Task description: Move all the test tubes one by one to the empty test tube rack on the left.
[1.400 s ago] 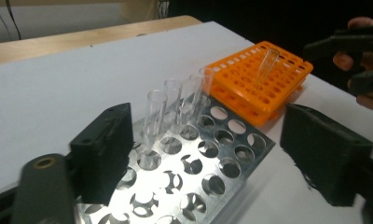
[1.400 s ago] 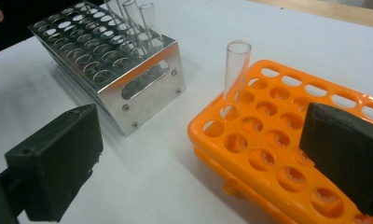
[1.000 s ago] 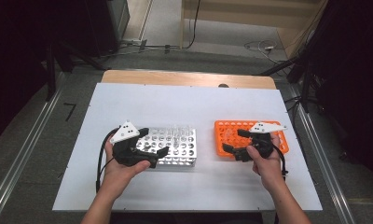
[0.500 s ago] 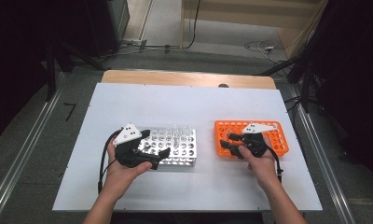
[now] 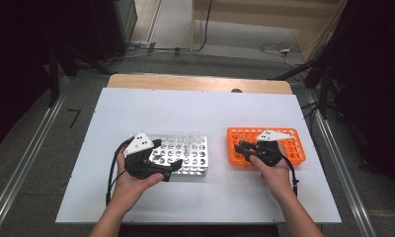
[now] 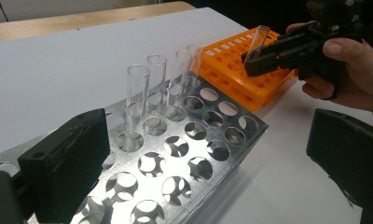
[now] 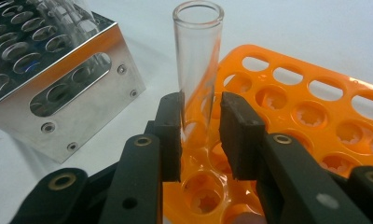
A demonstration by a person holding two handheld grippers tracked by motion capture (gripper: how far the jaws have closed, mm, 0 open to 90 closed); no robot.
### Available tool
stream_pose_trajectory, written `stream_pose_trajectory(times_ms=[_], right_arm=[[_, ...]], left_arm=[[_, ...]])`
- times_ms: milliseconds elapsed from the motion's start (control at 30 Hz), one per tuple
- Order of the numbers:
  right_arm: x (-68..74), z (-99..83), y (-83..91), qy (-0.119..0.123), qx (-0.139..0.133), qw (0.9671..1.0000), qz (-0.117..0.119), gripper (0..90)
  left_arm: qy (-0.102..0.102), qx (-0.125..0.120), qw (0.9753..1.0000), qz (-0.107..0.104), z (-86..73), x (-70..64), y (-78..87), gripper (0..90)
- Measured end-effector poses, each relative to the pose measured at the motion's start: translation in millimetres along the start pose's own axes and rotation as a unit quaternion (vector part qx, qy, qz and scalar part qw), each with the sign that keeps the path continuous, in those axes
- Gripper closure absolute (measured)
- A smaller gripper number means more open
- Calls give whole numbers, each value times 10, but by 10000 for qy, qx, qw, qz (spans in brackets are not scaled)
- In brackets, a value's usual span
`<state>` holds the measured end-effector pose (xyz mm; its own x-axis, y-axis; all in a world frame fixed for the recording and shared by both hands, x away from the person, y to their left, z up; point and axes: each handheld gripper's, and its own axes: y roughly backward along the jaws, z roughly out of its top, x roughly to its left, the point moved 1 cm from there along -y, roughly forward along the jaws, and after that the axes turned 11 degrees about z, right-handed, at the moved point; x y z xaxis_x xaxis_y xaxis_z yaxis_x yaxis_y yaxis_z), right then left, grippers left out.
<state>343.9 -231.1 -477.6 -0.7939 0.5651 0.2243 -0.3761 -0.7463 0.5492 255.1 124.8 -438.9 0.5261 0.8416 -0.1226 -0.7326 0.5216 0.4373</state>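
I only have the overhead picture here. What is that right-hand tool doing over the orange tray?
Observer: The right gripper is shut on a clear glass tube, held upright above the orange rack.
Operator: Is the tube already in a hole?
Observer: Not seated, as far as I can tell: its lower end hangs over an open hole at the rack's near corner.
Operator: And the left tool?
Observer: The left gripper is open, its jaws wide apart over the metal rack.
Operator: Anything left in that metal rack?
Observer: Yes, clear tubes stand in its far row; I count about four.
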Motion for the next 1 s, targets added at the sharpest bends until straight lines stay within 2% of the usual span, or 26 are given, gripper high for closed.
stream_pose_trajectory(times_ms=[500, 533, 633, 733, 1000], right_arm=[[120, 27, -127, 87, -56, 9995, -306, 668], [133, 22, -144, 136, -65, 9991, -398, 690], [132, 13, -142, 139, -108, 9987, -472, 729], [120, 11, -126, 81, -125, 9989, -450, 732], [113, 23, -65, 129, -287, 9987, -411, 734]], left_arm=[[-14, 12, 10000, 17, 3, -20, -6, 0], [-14, 13, 10000, 20, 3, -19, -5, 0], [-4, 11, 10000, 22, 3, -20, -4, 0], [2, -9, 10000, 27, 5, -19, 3, 0], [-3, -16, 10000, 27, 5, -17, 10, 0]])
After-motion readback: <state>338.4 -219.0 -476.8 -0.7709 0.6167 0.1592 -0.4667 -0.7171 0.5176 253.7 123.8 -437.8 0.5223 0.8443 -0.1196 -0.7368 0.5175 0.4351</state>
